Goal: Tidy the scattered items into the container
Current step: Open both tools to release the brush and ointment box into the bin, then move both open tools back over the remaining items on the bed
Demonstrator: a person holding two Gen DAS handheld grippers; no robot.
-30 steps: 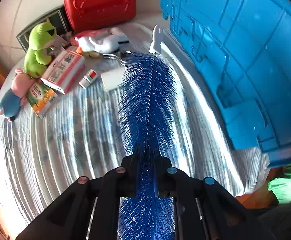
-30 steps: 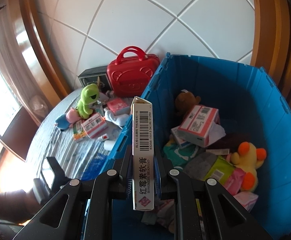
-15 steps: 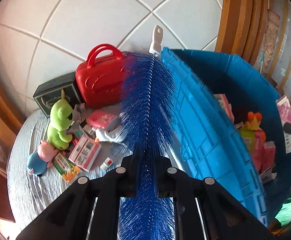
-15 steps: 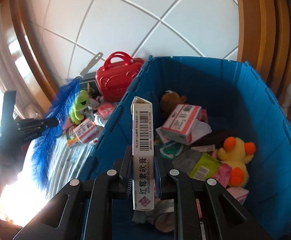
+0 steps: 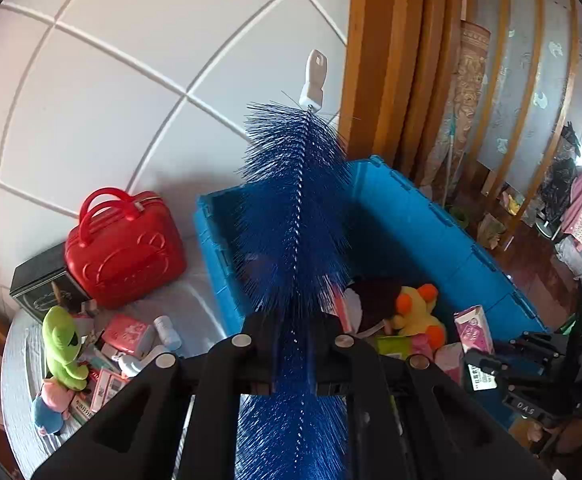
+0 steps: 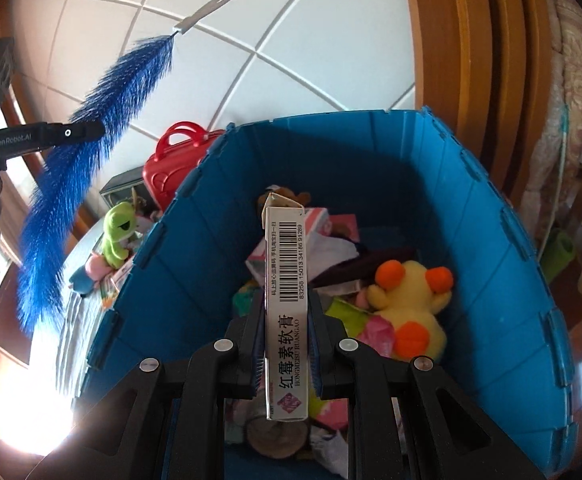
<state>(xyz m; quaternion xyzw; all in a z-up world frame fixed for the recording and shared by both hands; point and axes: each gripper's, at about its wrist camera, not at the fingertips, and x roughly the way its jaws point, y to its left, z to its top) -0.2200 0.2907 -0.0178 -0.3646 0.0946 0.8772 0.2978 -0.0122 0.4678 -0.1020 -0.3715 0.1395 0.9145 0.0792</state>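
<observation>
1. Grippers first: the left gripper [image 5: 293, 354] is clamped on a blue bristle brush [image 5: 295, 216], held in the air beside the crate.
2. The right gripper [image 6: 285, 354] is clamped on a white medicine box [image 6: 287, 280] above the blue crate [image 6: 503, 248].
3. Inside the crate lie a yellow duck plush [image 6: 407, 304] and cartons.
4. Farther off, on the table [image 5: 23, 368], a green frog plush [image 5: 61, 350] and red case [image 5: 125, 248] remain.
</observation>
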